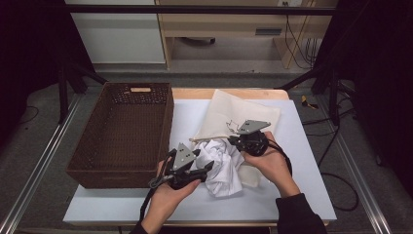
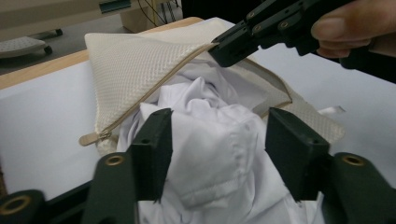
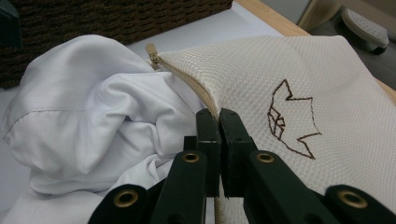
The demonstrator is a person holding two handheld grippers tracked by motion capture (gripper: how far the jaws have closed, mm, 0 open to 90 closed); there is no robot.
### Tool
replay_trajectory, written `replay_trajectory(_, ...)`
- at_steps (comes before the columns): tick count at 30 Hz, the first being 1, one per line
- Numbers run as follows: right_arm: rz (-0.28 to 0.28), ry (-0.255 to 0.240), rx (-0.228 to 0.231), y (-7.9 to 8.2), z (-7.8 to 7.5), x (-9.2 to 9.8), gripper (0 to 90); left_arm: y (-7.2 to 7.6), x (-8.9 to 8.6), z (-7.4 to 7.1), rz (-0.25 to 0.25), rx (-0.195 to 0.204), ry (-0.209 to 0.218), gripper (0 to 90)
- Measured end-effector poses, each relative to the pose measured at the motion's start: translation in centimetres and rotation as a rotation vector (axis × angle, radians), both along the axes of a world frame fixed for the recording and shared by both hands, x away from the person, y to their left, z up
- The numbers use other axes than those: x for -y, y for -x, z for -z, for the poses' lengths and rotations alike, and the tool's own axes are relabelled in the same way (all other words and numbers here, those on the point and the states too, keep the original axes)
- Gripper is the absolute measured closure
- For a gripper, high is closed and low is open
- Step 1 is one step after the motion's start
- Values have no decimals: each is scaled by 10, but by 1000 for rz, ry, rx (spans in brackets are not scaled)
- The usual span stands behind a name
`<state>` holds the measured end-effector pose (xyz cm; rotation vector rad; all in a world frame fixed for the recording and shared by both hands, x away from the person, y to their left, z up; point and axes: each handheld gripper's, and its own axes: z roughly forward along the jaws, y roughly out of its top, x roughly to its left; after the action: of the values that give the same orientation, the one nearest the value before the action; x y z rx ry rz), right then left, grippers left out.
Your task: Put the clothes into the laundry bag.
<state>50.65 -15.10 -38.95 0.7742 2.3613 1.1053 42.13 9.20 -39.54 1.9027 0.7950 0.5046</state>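
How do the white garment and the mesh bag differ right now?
The white garment is smooth, plain cloth, crumpled in a heap; the mesh bag is cream netting, lying mostly flat, with a zipper and a brown stitched emblem. The right gripper pinches the bag's zipper edge; the left gripper's fingers straddle the garment. Both are soft fabric.

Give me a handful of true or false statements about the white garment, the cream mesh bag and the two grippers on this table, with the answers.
1. The right gripper pinches the zipper edge of the cream mesh laundry bag. True.
2. The crumpled white cloth garment lies inside the brown woven basket. False: it lies on the white table sheet, partly in the bag's mouth.
3. The left gripper has its jaws on either side of the garment. True.
4. The bag's zipper is fully closed. False: it is open.
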Motion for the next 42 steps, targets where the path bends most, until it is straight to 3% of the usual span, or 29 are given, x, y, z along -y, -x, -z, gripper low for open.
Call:
replay_trajectory(5,1,-4,14,4,-3,0,881,7,-5,11,-33,-15,2,617)
replay_trajectory(7,1,-4,16,5,-2,0,881,9,-5,17,-26,-28,-22,667)
replay_trajectory(15,2,-3,14,5,1,0,881,12,-1,28,11,-65,-44,855)
replay_trajectory(26,4,-2,19,6,0,0,881,18,4,36,22,-65,-90,884)
replay_trajectory(32,6,-5,16,6,0,0,881,17,3,42,18,-94,-102,890)
replay_trajectory(42,1,-10,14,6,0,1,881,8,1,55,1,-125,-158,894)
